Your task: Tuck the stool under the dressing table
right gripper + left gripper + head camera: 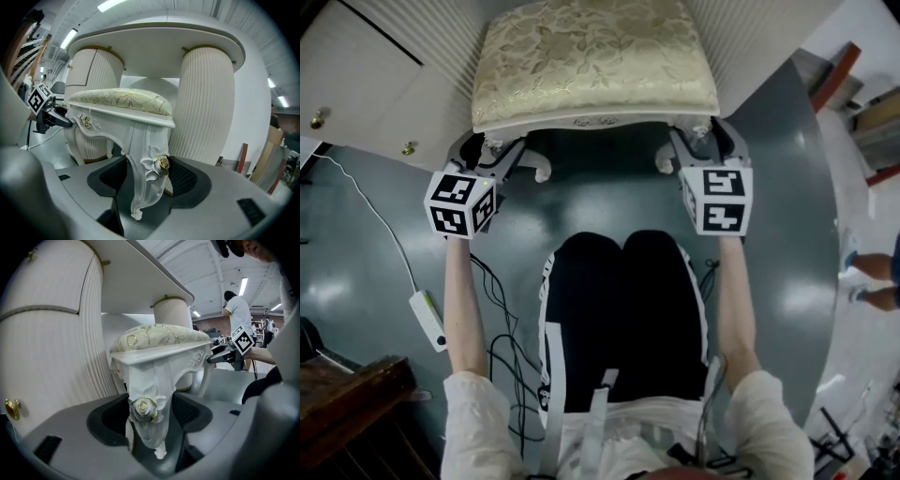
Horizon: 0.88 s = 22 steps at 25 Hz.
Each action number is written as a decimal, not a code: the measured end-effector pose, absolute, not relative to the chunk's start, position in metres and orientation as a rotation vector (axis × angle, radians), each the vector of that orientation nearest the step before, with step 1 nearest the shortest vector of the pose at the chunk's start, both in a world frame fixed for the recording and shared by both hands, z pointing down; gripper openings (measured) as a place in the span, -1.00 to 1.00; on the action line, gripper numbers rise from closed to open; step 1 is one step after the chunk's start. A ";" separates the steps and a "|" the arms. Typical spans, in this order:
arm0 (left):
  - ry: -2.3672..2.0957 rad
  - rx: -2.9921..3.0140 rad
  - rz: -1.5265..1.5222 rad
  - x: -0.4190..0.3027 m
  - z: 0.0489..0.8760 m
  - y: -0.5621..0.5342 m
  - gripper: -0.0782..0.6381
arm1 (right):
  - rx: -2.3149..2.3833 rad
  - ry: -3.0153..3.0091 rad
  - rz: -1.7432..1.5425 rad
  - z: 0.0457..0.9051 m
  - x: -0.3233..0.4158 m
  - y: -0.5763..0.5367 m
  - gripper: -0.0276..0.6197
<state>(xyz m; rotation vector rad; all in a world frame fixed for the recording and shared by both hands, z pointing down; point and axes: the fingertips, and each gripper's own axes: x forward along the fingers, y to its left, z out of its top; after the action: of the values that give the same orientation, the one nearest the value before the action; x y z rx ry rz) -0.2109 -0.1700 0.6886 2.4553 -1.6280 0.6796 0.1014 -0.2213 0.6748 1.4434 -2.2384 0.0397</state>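
The white carved stool [595,61] with a cream-and-gold cushion stands between the ribbed pedestals of the dressing table [403,89], at the top of the head view. My left gripper [492,157] is shut on the stool's front left leg [146,420], which shows between the dark pads of the left gripper [150,413]. My right gripper [694,150] is shut on the front right leg [140,183]; that leg's gold rose presses the pad of the right gripper [147,180]. The tabletop [159,40] overhangs the cushion's far part.
A white power adapter [427,320] and its cables lie on the grey floor at the left. Dark wooden furniture [356,403] stands at the lower left. Another person's legs [874,281] show at the right edge. Boards [836,75] lean at the top right.
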 end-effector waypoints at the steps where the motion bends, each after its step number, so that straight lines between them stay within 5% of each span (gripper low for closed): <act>1: -1.626 2.459 0.682 -0.211 0.688 -0.170 0.03 | 1.443 -2.224 0.051 0.675 0.102 -0.221 -0.08; 22: -1.662 2.494 0.658 -0.212 0.689 -0.172 0.03 | 1.464 -2.210 0.020 0.678 0.104 -0.228 -0.08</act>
<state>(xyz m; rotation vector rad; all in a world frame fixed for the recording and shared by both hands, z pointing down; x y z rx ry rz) -0.2118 -0.1717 0.6892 2.4943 -1.6616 0.6581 0.1036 -0.2277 0.6781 1.4638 -2.2100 0.0195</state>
